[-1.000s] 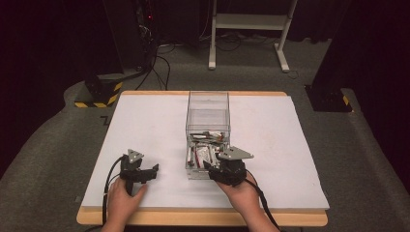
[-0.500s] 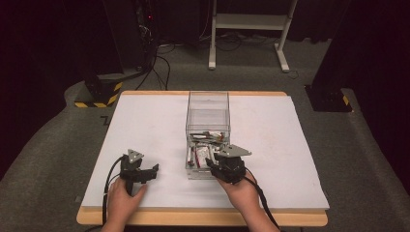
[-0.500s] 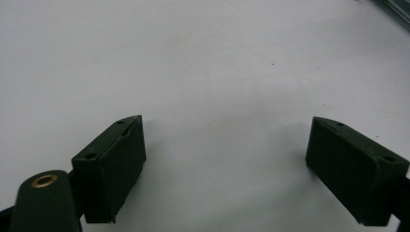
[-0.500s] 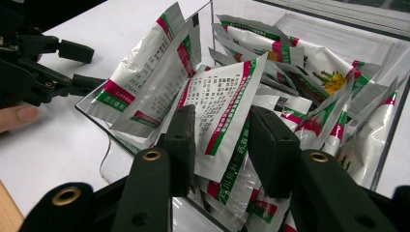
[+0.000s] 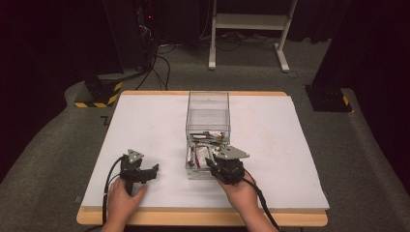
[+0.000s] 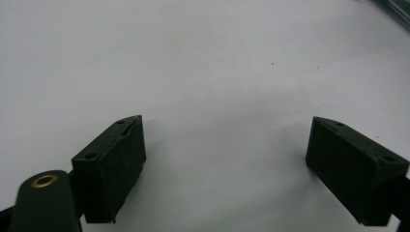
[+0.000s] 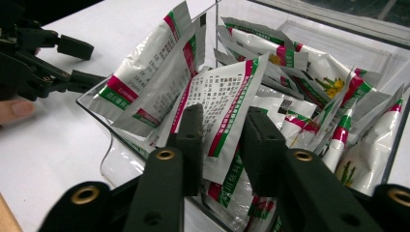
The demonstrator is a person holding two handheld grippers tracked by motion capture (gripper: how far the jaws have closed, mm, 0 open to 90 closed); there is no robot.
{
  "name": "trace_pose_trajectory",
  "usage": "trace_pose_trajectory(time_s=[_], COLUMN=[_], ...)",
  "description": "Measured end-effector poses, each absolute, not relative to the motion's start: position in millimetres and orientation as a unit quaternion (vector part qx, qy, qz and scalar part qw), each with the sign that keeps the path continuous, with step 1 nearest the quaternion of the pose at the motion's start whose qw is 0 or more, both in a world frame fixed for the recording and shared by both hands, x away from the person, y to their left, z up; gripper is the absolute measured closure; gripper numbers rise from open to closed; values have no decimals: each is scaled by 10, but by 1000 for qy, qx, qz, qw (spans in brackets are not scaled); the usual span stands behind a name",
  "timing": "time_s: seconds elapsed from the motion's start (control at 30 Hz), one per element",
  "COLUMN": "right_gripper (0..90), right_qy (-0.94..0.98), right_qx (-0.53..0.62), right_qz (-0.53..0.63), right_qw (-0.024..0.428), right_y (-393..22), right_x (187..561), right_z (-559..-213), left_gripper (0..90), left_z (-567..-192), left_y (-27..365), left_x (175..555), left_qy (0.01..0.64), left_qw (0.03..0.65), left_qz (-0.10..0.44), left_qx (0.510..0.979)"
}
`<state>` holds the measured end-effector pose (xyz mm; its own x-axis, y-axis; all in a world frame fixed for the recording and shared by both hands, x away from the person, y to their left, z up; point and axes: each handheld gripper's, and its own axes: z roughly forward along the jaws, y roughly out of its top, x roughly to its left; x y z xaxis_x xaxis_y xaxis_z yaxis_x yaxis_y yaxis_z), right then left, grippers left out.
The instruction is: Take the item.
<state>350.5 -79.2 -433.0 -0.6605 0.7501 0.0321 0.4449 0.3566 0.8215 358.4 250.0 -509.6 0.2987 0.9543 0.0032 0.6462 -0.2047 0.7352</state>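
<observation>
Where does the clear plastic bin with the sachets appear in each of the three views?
High view: the clear bin stands mid-table, its near end at the right gripper.
Left gripper view: a sliver of its edge at the top right corner.
Right gripper view: the bin wall spans centre and right, sachets inside.
Shared landmark: the white table.

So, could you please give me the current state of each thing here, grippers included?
Clear plastic box: lidless, upright, holding packets at its near end.
White sachet with red and green bands: standing on edge, between the right gripper's jaws.
Right gripper: jaws narrowed around that sachet, grip not certain.
Left gripper: open, over the bare white tabletop.
</observation>
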Motion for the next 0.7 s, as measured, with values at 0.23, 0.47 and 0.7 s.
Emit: trace_pose_trajectory(time_s=[0.23, 0.47, 0.7], right_gripper=[831, 866, 871], right_qy=[801, 796, 783], right_qx=[361, 364, 364], right_qz=[443, 454, 473], right_qw=[176, 167, 174], right_y=[-786, -803, -842], right_x=[3480, 3479, 3448], right_z=[-4324, -4324, -4284], left_gripper=[143, 143, 142], left_z=[-5096, -5096, -5096], left_y=[2499, 2499, 2500], left_x=[3584, 3584, 3584], left_qy=[542, 542, 542], left_qw=[322, 322, 323], left_qz=[239, 239, 239], left_qx=[738, 738, 738])
